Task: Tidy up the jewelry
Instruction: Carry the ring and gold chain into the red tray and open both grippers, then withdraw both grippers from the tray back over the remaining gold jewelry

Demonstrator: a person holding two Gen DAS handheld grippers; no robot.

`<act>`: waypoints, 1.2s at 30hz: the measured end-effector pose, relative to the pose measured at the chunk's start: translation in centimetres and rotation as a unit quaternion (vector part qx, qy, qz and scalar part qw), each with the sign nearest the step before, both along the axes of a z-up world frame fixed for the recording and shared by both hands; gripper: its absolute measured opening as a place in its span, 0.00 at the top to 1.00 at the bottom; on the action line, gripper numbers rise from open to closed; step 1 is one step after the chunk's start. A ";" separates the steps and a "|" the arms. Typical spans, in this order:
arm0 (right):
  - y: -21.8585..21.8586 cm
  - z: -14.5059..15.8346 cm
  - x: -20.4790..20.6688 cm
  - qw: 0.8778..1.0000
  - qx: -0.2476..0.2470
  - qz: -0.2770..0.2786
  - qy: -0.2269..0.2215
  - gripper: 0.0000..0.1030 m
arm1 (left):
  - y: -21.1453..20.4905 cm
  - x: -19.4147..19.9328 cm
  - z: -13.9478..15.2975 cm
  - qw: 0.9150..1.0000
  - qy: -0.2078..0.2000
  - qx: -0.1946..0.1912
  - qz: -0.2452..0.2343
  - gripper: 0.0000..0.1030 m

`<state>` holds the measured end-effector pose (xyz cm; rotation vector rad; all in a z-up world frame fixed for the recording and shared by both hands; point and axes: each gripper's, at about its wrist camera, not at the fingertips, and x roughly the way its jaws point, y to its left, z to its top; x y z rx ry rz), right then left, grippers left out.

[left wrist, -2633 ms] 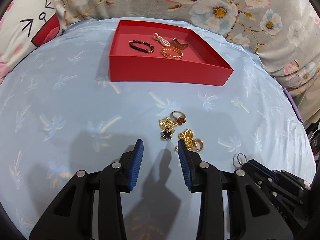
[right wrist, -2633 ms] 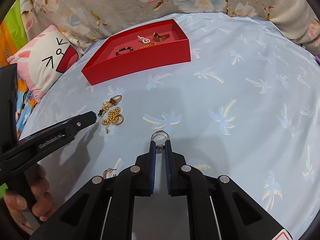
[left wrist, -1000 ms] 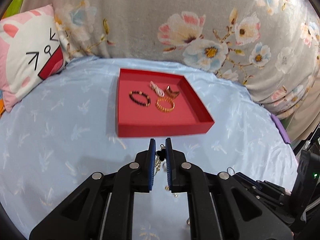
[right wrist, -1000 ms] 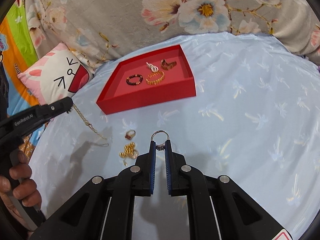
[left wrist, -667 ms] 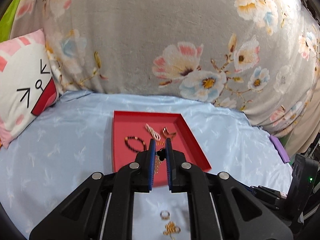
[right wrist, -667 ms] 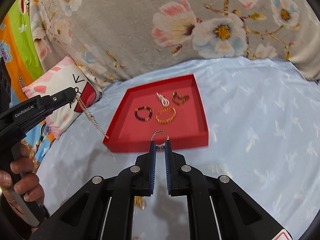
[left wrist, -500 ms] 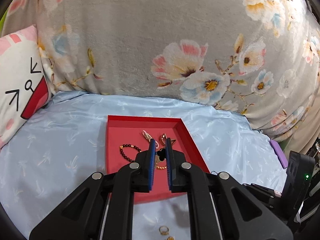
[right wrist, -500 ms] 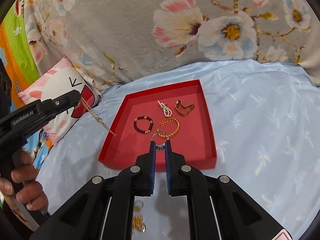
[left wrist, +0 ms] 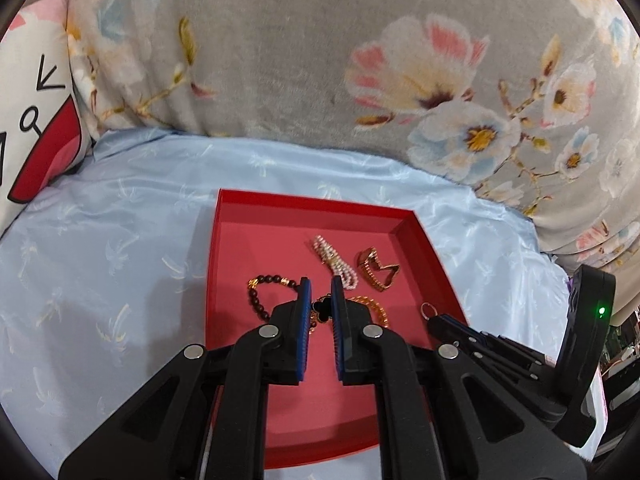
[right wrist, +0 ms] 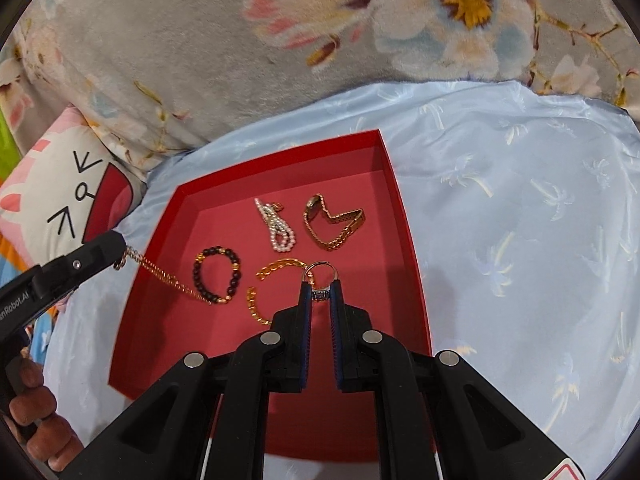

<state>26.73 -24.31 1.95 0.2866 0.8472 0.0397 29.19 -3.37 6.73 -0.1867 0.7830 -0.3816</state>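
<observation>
A red tray (left wrist: 432, 264) (right wrist: 404, 216) lies on the light blue bedsheet. It holds a dark bead bracelet (right wrist: 218, 269), a pearl piece (right wrist: 276, 226), a gold watch-like band (right wrist: 334, 226) and a gold chain bracelet (right wrist: 256, 292). My left gripper (left wrist: 320, 300) is shut on a gold necklace with a black clover charm (left wrist: 322, 306); its chain (right wrist: 168, 278) hangs over the tray's left part. My right gripper (right wrist: 320, 290) is shut on a silver ring (right wrist: 320, 270), held above the tray's middle; it also shows in the left wrist view (left wrist: 429, 309).
A grey floral blanket (left wrist: 320, 60) rises right behind the tray. A white cat-face pillow (right wrist: 60, 196) lies to the left. The bedsheet (right wrist: 520, 240) stretches to the right of the tray. A hand (right wrist: 36, 412) holds the left gripper's handle.
Both grippers have moved forward from the loose jewelry on the sheet to above the tray. The necklace was lifted off the sheet, and its chain now dangles into the tray.
</observation>
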 end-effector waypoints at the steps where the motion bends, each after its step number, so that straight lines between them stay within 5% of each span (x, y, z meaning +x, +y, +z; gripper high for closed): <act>1: -0.1 -0.3 0.3 1.000 -0.001 -0.001 0.003 0.92 | 0.0 0.3 -0.5 1.000 0.005 0.001 0.001 0.91; 7: -0.3 -0.8 0.8 1.000 -0.006 -0.005 0.002 0.91 | 0.8 1.0 -2.1 0.999 0.025 0.000 0.020 0.91; 10: -0.4 -0.3 0.6 1.000 -0.014 -0.010 -0.007 0.88 | 1.5 1.1 -2.1 0.999 0.026 -0.005 0.035 0.78; 17: -0.8 1.8 -1.4 0.999 -0.014 -0.015 -0.035 0.83 | 2.9 -0.1 -1.1 0.998 0.010 -0.002 0.054 0.68; 27: -0.4 3.1 -8.8 0.998 -0.011 -0.017 -0.052 0.82 | 3.7 -6.1 -0.4 0.998 -0.015 0.028 0.056 0.62; 36: 1.9 1.1 -16.0 1.000 -0.008 -0.001 -0.020 0.82 | 3.9 -12.3 -1.5 0.998 -0.010 0.040 0.043 0.61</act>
